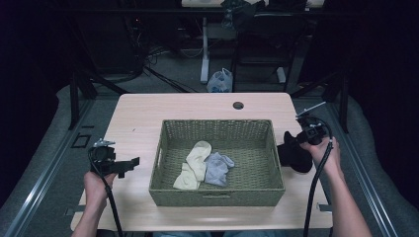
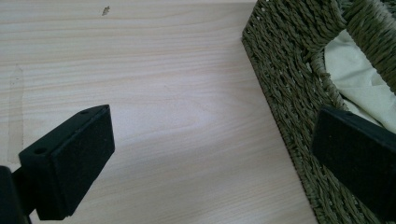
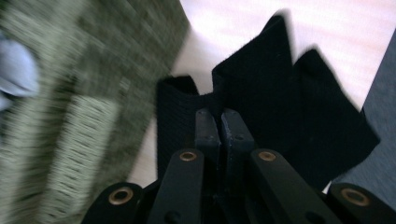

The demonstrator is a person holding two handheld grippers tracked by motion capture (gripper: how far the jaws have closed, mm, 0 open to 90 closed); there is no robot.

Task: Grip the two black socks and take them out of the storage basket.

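1. We hold the black sock (image 3: 280, 93) pinched in the right gripper (image 1: 302, 138), whose jaws are pressed together on a fold of the cloth. The sock hangs just beside the right wall of the woven basket (image 1: 276, 163), over the wooden table (image 1: 143, 113), and whether it touches the tabletop we cannot tell.
2. We keep the pinch firm, since the sock is limp and only a fold of it is caught; a loose hold would drop it on the table.
3. We judge the step to be bringing this sock into the basket, so we carry it high enough that the dangling end clears the rim rather than snagging on the weave.
4. We aim for the bare right part of the basket floor, apart from the cream sock (image 1: 195, 165) and the grey sock (image 1: 217, 168) lying left of centre.
5. We release only once the sock hangs inside the walls.
6. We leave the left gripper (image 1: 129, 163) resting with its jaws wide apart and empty, near the basket's left wall, ready to steady the basket if it slides.
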